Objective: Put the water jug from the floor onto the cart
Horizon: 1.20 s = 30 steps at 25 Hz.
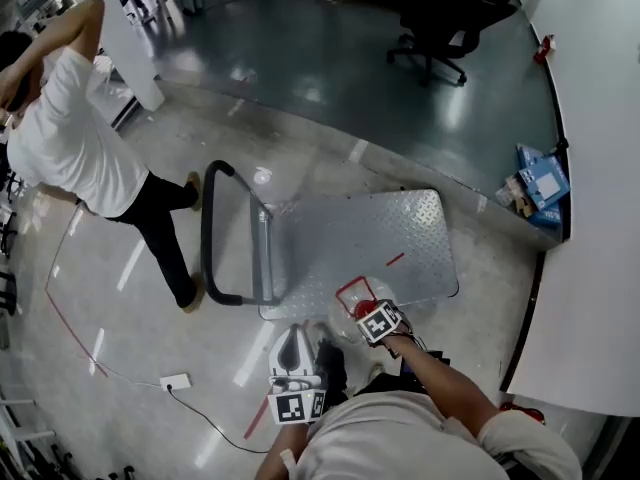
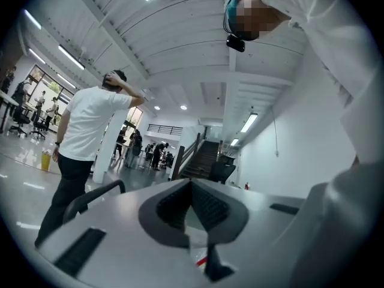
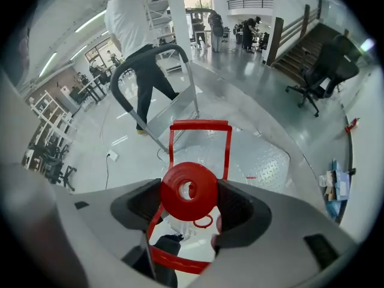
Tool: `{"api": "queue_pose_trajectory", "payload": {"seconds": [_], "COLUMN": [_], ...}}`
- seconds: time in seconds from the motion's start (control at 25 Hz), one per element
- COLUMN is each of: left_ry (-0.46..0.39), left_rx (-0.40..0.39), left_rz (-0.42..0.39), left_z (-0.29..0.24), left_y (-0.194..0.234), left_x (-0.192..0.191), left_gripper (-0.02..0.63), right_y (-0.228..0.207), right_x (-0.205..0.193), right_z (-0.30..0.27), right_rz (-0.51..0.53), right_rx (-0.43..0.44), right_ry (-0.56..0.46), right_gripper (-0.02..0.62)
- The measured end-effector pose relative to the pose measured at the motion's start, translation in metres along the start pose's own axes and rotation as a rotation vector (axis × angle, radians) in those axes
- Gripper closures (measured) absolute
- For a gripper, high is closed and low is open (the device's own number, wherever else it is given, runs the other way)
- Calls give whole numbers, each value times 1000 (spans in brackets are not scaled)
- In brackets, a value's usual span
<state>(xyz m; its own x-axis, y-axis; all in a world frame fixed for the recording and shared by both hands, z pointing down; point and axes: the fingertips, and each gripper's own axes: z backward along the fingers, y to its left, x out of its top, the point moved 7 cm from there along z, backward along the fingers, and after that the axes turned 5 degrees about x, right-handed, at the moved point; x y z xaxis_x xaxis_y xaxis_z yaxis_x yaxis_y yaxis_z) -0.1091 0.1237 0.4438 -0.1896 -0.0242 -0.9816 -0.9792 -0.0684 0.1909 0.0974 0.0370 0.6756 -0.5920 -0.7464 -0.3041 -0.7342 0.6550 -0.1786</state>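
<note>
Polished grey floor, metal cart mid-frame, person in white shirt standing upper left beside its handle, office chair at top. Lower centre, at the cart's near edge: water jug, red cap clamped between right gripper jaws. Left gripper alongside, tilted upward, closed on nothing.

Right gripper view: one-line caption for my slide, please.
Right tongs grip the red cap of the water jug, the cart just ahead.

Red cap, red handle frame on water jug; silver tread-plate deck, black handle on cart.
</note>
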Motion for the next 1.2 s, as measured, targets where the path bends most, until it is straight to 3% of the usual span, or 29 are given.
{"api": "queue_pose_trajectory", "payload": {"seconds": [0.2, 0.6, 1.0, 1.2], "left_ry": [7, 56, 103, 126], "left_rx": [-78, -47, 29, 52], "left_rz": [-8, -21, -14, -9], "left_z": [-61, -136, -170, -171], "left_y": [31, 52, 56, 63], "left_x": [14, 14, 3, -2], "left_gripper": [603, 603, 603, 603], "right_y": [-23, -75, -100, -102], "right_x": [62, 133, 154, 162], "right_z": [-5, -64, -109, -115], "right_rz": [-19, -54, -78, -70], "right_rx": [-22, -25, 19, 23], "right_ry": [-28, -37, 9, -23], "right_gripper": [301, 301, 301, 301]}}
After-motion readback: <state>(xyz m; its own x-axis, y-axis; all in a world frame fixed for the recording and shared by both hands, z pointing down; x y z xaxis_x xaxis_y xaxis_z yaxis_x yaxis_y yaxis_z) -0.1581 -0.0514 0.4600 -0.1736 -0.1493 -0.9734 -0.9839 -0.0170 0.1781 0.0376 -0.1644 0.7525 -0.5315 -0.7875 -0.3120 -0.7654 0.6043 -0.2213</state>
